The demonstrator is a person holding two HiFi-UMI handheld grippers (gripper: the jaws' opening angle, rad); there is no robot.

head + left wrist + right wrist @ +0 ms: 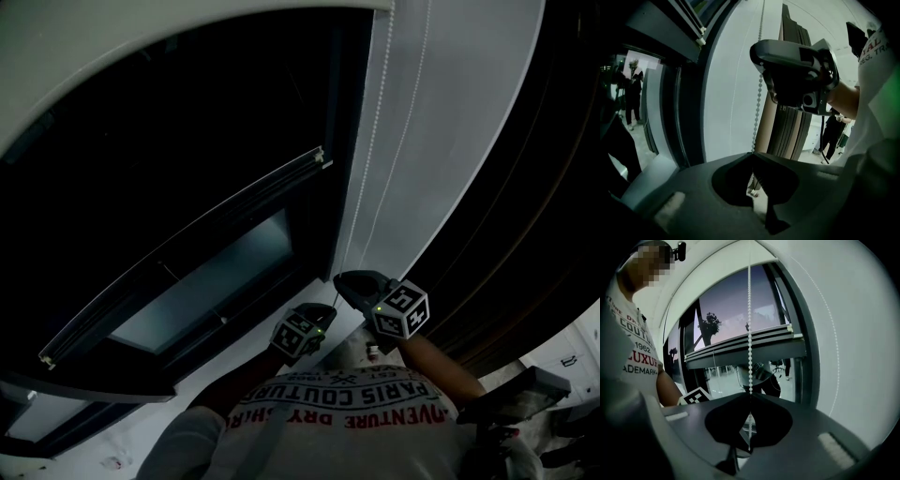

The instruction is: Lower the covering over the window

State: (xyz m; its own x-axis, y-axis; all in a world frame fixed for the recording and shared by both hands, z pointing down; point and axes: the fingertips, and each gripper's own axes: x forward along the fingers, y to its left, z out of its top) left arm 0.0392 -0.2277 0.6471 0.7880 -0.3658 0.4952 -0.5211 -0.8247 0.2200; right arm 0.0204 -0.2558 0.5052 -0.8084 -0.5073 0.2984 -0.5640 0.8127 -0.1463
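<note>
A white bead chain (pixel 373 141) hangs down the pale wall strip to the right of the dark window. The window covering's bottom rail (pixel 187 251) sits partway down the glass. In the left gripper view the bead chain (pixel 759 93) runs straight into my left gripper (pixel 752 154), whose jaws are shut on it. My right gripper (pixel 751 395) is likewise shut on the bead chain (pixel 750 333), just above the left one. In the head view both grippers sit close together at the foot of the chain, left gripper (pixel 330 311) and right gripper (pixel 340 279). A second strand (pixel 826 310) hangs free.
The dark window frame (pixel 319 187) stands beside the chain. Brown stacked panels (pixel 787 136) rise behind the right gripper. People stand in the background beyond the glass (pixel 633 93) and by the panels (pixel 832 133). A pale sill (pixel 234 367) runs below the window.
</note>
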